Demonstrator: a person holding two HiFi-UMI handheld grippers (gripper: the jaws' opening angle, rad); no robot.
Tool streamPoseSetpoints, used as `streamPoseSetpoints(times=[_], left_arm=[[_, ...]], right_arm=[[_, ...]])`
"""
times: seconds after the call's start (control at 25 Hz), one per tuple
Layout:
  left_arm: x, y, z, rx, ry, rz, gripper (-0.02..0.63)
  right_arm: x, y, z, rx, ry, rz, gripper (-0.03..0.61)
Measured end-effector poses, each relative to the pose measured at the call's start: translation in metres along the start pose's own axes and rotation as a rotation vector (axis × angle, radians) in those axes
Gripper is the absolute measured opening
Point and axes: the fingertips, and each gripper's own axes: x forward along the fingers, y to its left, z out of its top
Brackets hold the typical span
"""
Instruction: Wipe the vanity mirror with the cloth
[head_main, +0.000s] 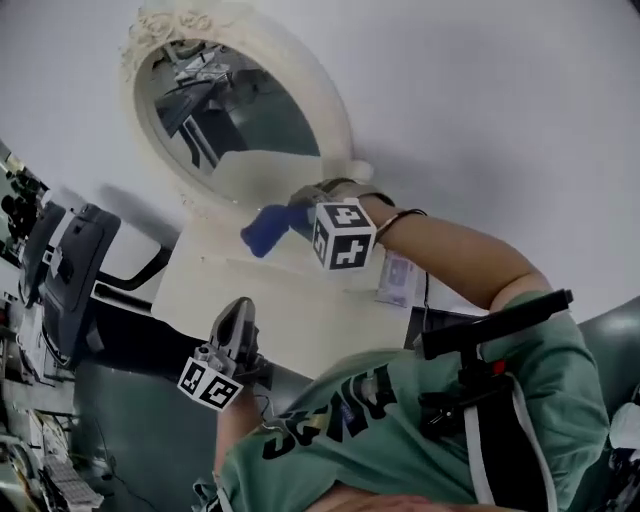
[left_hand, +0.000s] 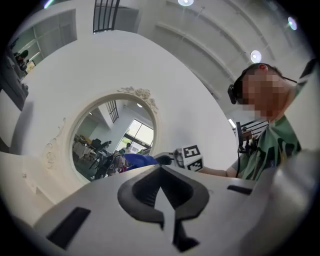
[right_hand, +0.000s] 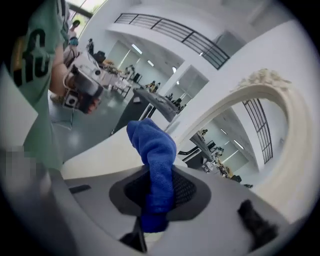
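Note:
An oval vanity mirror (head_main: 235, 110) in an ornate white frame stands on a white vanity top (head_main: 240, 300). My right gripper (head_main: 300, 218) is shut on a blue cloth (head_main: 264, 231) and holds it just below the mirror's lower rim; I cannot tell if the cloth touches the frame. In the right gripper view the cloth (right_hand: 152, 145) rises from between the jaws of that gripper (right_hand: 155, 175), with the mirror (right_hand: 240, 145) to the right. My left gripper (head_main: 236, 335) hangs lower, off the vanity's front edge. Its jaws (left_hand: 162, 172) are shut on nothing and face the mirror (left_hand: 115, 135).
A black chair (head_main: 70, 270) stands left of the vanity. A small printed packet (head_main: 398, 280) lies on the vanity top at the right. Cluttered desks (head_main: 30, 440) fill the far left. The wall behind is plain white.

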Motion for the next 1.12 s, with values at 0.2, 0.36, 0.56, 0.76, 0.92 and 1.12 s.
streamPoseSetpoints(times=[0.2,0.36,0.56,0.76,0.92,1.12], left_arm=[[0.060,-0.071,-0.016,0.038,0.061,-0.051,0.000],[0.077,-0.099,-0.045,0.035,0.079,-0.024,0.000],[0.061,-0.096,-0.067,0.041,0.115,0.007,0.000],[0.031,-0.103,-0.055,0.048,0.112,-0.008,0.000],[0.016,-0.103,-0.043,0.056,0.094,-0.015,0.000],[0.002,-0.091,-0.044,0.045,0.096,-0.025,0.000]], right_arm=[[-0.096,0.030,-0.056,0.365,-0.193,0.030,0.078],[-0.127,0.072,-0.100,0.588,-0.300,0.096,0.077],[-0.120,0.114,-0.114,0.763,-0.377,0.160,0.077],[-0.130,0.135,-0.090,0.801,-0.383,0.163,0.077],[-0.140,0.135,-0.067,0.770,-0.380,0.138,0.077],[-0.142,0.136,-0.045,0.719,-0.388,0.092,0.077]])
